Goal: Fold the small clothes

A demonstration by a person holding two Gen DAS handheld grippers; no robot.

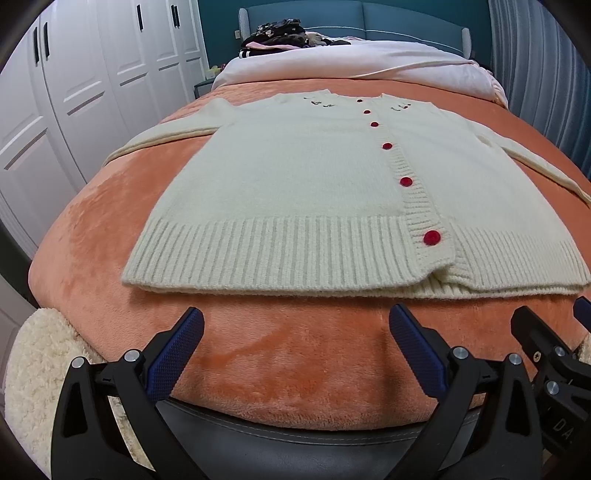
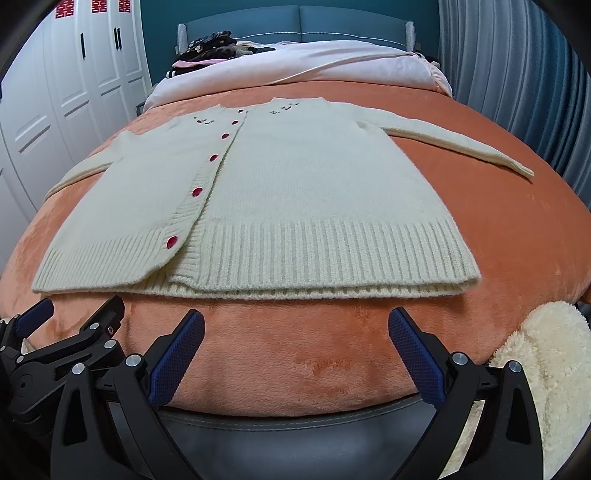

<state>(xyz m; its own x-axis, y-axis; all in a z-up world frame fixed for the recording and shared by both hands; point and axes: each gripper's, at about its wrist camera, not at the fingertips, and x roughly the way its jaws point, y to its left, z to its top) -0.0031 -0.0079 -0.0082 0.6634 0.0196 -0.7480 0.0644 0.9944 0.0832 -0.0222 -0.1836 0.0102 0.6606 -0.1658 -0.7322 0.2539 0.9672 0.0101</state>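
A cream knitted cardigan [image 1: 295,184] with red buttons lies flat and buttoned on the orange blanket [image 1: 295,369], hem toward me, both sleeves spread out to the sides. It also shows in the right wrist view [image 2: 295,192]. My left gripper [image 1: 295,321] is open and empty, just short of the hem's left half. My right gripper [image 2: 295,321] is open and empty, just short of the hem's right half. The right gripper shows at the right edge of the left wrist view [image 1: 546,325], and the left gripper at the left edge of the right wrist view [image 2: 74,306].
A pile of dark clothes [image 1: 280,35] lies at the bed's far end by the blue headboard [image 1: 369,18], behind a white duvet [image 1: 351,62]. White wardrobes [image 1: 74,92] stand left, a curtain [image 2: 517,74] right. A cream fluffy throw [image 2: 554,369] hangs at the bed's front edge.
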